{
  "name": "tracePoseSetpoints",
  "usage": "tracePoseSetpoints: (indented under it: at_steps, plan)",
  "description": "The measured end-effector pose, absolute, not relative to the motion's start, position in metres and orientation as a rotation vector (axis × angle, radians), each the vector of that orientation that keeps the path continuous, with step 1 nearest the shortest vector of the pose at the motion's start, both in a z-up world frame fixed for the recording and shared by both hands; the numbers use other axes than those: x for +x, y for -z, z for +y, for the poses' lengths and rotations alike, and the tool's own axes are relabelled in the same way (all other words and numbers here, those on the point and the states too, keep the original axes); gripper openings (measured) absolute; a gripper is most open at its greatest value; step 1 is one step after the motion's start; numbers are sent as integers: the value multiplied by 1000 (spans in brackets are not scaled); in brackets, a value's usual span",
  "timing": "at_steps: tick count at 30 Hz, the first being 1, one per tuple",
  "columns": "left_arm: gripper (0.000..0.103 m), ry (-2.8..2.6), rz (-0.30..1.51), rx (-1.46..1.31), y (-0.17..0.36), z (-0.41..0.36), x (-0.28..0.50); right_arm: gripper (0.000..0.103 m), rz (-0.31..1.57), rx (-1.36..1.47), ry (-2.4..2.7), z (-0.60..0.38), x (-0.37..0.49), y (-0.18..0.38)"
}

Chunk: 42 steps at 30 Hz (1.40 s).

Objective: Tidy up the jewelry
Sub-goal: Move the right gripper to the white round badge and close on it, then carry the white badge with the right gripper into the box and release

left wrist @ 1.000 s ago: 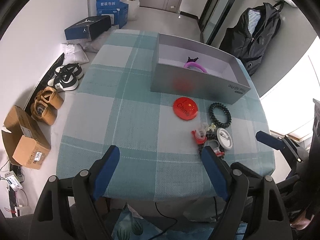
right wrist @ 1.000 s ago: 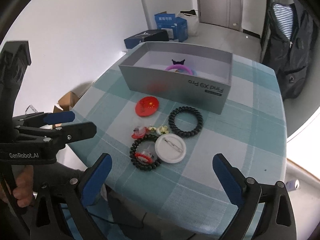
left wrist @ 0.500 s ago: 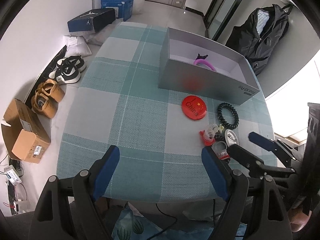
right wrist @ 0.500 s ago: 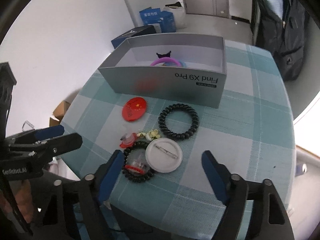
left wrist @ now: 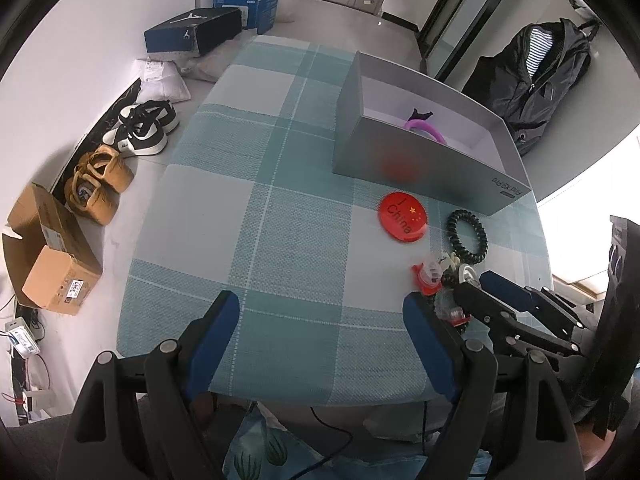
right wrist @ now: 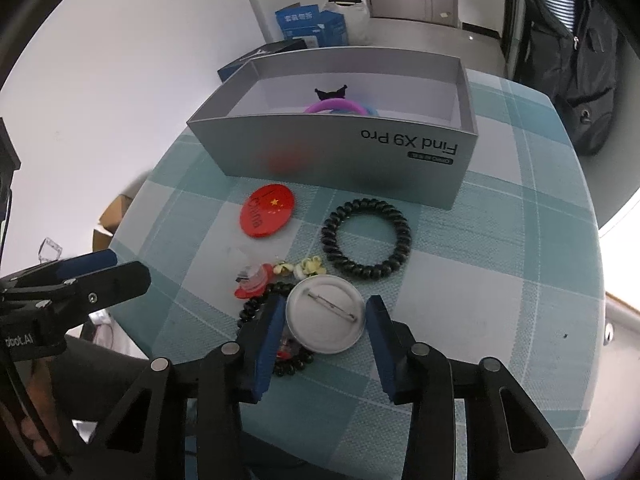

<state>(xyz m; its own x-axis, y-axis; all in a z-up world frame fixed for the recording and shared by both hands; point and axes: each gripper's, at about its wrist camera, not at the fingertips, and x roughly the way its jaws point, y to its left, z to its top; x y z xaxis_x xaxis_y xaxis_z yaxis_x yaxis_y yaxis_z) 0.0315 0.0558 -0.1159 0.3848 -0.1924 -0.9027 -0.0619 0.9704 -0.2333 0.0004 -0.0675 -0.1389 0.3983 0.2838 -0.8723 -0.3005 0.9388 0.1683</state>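
Observation:
A white pin badge (right wrist: 325, 313) lies face down between the two pads of my right gripper (right wrist: 324, 320), whose jaws stand just wider than the badge. Beside it lie a black bead bracelet (right wrist: 256, 312), a red clip (right wrist: 251, 284), small yellow flowers (right wrist: 308, 266), a black spiral hair tie (right wrist: 366, 237) and a red China badge (right wrist: 267, 215). The grey open box (right wrist: 420, 152) holds a purple ring (right wrist: 334, 106). My left gripper (left wrist: 320, 332) is open and empty above the table's near edge, left of the pile (left wrist: 430, 278).
The table has a teal checked cloth (left wrist: 280, 200). Shoes (left wrist: 140, 128), cardboard boxes (left wrist: 48, 252) and a black shoebox (left wrist: 192, 32) lie on the floor to the left. A black jacket (left wrist: 544, 72) hangs behind the table.
My right gripper has moved forward and down and narrowed until its pads flank the white badge. The left gripper has shifted slightly and stayed open.

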Motion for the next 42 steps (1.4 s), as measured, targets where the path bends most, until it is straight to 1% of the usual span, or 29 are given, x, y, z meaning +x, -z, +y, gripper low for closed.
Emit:
tracePoseSetpoints:
  at_steps: [3, 4, 11, 18, 23, 33, 34, 35, 36, 37, 38, 39, 41, 42]
  plan:
    - [81, 87, 1176, -241, 116, 56, 32, 37, 1100, -4, -377, -68, 0, 137]
    - [81, 88, 1174, -238, 116, 55, 33, 34, 1093, 1, -381, -68, 0, 136]
    - [81, 97, 1172, -227, 116, 52, 35, 34, 1082, 27, -375, -81, -5, 130]
    - [81, 140, 1178, -220, 119, 42, 42, 34, 1031, 57, -383, -89, -4, 115]
    - [81, 169, 1174, -130, 121, 23, 45, 34, 1013, 85, -365, -99, -1, 108]
    - [80, 209, 1213, -166, 132, 12, 59, 34, 972, 114, -361, -111, -2, 96]
    - [78, 208, 1212, -168, 131, 12, 59, 34, 971, 115, -361, -111, -1, 96]
    - [70, 218, 1209, -169, 131, 11, 59, 34, 970, 117, -360, -112, -1, 95]
    - [63, 223, 1211, -158, 130, 10, 59, 34, 970, 119, -358, -114, -1, 95]
    - [52, 215, 1216, -138, 131, 9, 58, 34, 972, 121, -356, -115, -1, 96]
    - [45, 221, 1222, -136, 132, 8, 58, 34, 975, 127, -352, -117, 0, 96]
    - [41, 235, 1224, -148, 132, 7, 58, 34, 978, 133, -351, -119, 0, 97]
    - [28, 259, 1228, -162, 132, 7, 57, 34, 980, 141, -352, -121, -1, 96]
    - [24, 270, 1228, -167, 132, 7, 56, 34, 979, 145, -354, -120, -1, 96]
